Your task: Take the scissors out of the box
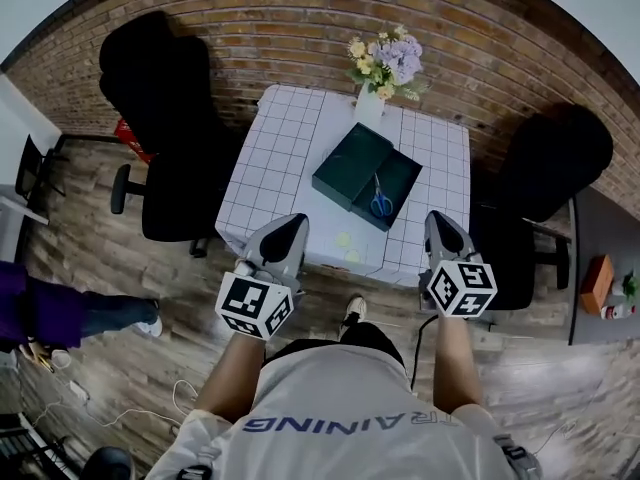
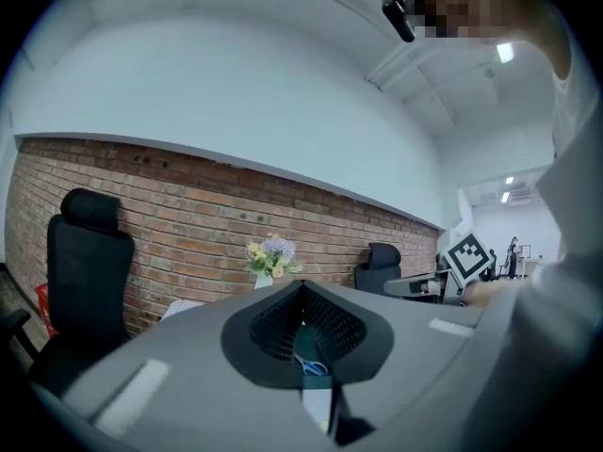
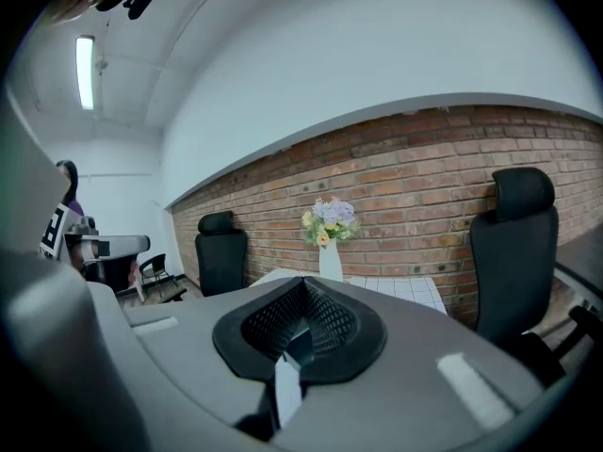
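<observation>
A dark green box [image 1: 404, 180] lies open on the white gridded table [image 1: 280, 158], and its lid [image 1: 350, 163] rests against its left side. Blue-handled scissors [image 1: 381, 203] lie inside the box. My left gripper [image 1: 293, 224] is at the table's near edge, left of the box, and its jaws are together with nothing in them. My right gripper [image 1: 440, 218] is at the near right corner, also shut and empty. In the left gripper view the scissors [image 2: 311, 366] show through the slit below the closed jaws of the left gripper [image 2: 301, 290]. The right gripper [image 3: 303, 285] looks level over the table.
A vase of flowers [image 1: 385, 63] stands at the table's far edge against the brick wall. Black office chairs stand at the left [image 1: 165, 98] and right [image 1: 550, 158] of the table. Two small yellow bits [image 1: 343, 238] lie near the front edge. A person [image 1: 60, 313] is at far left.
</observation>
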Demonstrator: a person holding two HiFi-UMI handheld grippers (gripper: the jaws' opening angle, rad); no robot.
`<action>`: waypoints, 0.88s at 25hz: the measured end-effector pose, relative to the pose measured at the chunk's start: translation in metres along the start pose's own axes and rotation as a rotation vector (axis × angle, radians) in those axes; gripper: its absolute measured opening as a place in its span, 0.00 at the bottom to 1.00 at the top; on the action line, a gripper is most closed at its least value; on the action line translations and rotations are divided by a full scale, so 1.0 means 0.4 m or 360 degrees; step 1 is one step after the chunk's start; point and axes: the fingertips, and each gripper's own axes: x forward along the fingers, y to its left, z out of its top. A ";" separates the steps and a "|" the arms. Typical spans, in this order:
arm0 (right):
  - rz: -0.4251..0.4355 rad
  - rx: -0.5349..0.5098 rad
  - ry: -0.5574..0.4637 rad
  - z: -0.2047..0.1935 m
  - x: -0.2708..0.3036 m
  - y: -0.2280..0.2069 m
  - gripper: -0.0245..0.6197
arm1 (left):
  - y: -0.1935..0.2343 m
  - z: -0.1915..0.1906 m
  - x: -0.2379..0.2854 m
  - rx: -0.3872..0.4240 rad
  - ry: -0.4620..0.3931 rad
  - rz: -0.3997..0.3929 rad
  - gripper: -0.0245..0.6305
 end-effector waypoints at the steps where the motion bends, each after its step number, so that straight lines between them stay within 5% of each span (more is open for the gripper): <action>1: 0.0008 0.0008 0.0028 -0.002 0.023 -0.030 0.06 | -0.010 0.000 0.036 0.0010 0.0010 0.0001 0.04; 10: 0.0034 0.0007 0.0311 -0.095 0.163 -0.180 0.06 | -0.051 -0.057 0.249 0.0013 0.0144 0.0027 0.04; 22: -0.0050 0.0039 0.0680 -0.211 0.314 -0.150 0.12 | 0.071 -0.127 0.391 -0.0058 0.0244 -0.0161 0.04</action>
